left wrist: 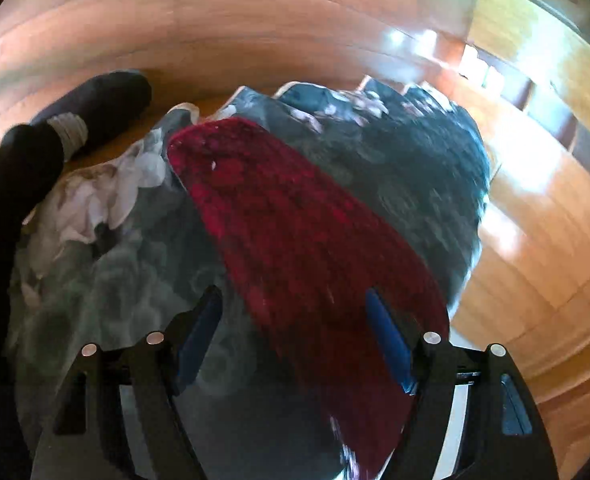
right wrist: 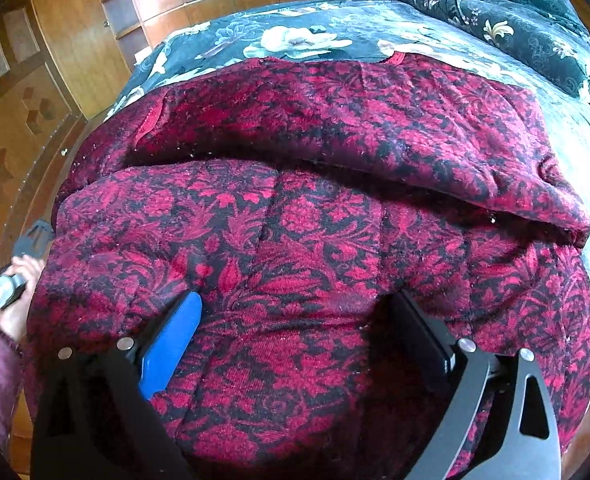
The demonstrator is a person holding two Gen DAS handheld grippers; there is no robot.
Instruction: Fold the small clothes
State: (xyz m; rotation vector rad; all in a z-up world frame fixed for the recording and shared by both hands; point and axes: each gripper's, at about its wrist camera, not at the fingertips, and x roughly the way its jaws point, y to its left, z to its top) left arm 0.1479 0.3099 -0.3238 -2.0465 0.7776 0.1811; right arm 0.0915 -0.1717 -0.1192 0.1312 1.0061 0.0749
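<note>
The room is lined with warm, glossy wood: a wardrobe (right wrist: pixel 75 40) of paneled doors with open shelf niches fills the far wall in the right wrist view, and a parquet floor (right wrist: pixel 3 136) with inlaid hexagon shapes runs along its foot. A bed covered by a dark floral bedspread (right wrist: pixel 295 28) with large pale blossoms stands against a curved wooden headboard (left wrist: pixel 223 28), and a folded dark quilt (right wrist: pixel 507 28) with small cream motifs lies at its far corner. Bright daylight glares off the wooden panels (left wrist: pixel 535 208) in the left wrist view, which is blurred.
</note>
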